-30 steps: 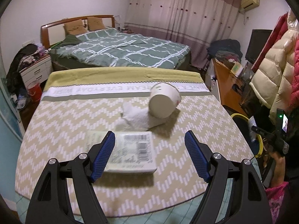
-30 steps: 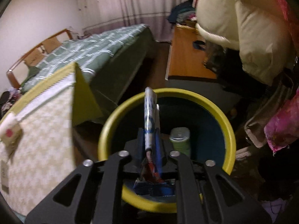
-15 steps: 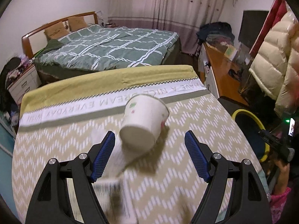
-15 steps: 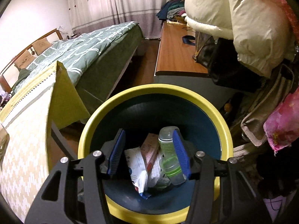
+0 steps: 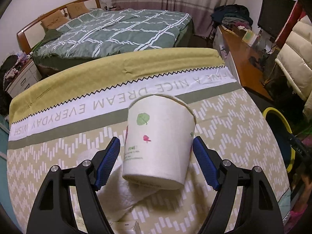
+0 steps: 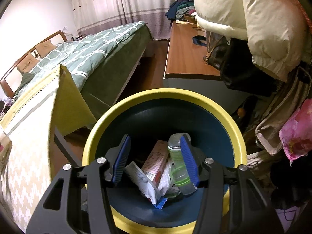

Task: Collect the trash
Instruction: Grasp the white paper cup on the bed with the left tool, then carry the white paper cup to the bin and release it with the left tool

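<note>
- The left tongs (image 5: 156,165) stand apart, their blue pads flanking the paper cup (image 5: 159,140) without clamping it.
- The cup lies tipped on a white tissue (image 5: 124,193) on the worktop (image 5: 234,136).
- It looks light and thin-walled, easily crushed; a gentle squeeze across the mid-body should hold it.
- The right tongs (image 6: 155,159) hang apart, empty, over the yellow-rimmed bin (image 6: 165,93) holding a bottle (image 6: 176,156) and wrappers.

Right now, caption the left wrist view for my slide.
Open left tongs straddle a tipped paper cup lying on crumpled tissue.
</note>
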Motion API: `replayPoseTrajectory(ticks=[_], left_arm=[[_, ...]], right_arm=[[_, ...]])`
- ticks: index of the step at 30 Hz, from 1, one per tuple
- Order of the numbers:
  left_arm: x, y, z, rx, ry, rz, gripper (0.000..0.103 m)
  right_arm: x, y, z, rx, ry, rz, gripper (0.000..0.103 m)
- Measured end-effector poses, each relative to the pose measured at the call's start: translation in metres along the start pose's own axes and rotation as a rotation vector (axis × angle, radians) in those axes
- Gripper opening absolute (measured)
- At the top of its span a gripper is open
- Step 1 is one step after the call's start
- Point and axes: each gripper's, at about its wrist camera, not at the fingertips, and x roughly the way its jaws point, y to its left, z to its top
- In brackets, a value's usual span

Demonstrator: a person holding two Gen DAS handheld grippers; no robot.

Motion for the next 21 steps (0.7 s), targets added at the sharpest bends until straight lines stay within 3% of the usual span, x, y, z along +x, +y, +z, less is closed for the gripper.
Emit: replayPoseTrajectory(ticks=[8,15,21], left_arm=[[-0.005,-0.005,-0.002,0.028,-0.024,-0.005,0.063],[-0.032,-0.026,-0.003,0.064,-0.071,-0.020,0.062],[-0.054,-0.069,-0.003,0.115,-0.099,-0.079,0.062]], right_arm=[[-0.008,0.005,-0.003,-0.007,-0.008,0.025,0.051],[-0.023,0.000,-0.004,0.002,-0.035,0.041,0.051],[-0.037,-0.017,-0.007,0.021,-0.056,0.041,0.051]])
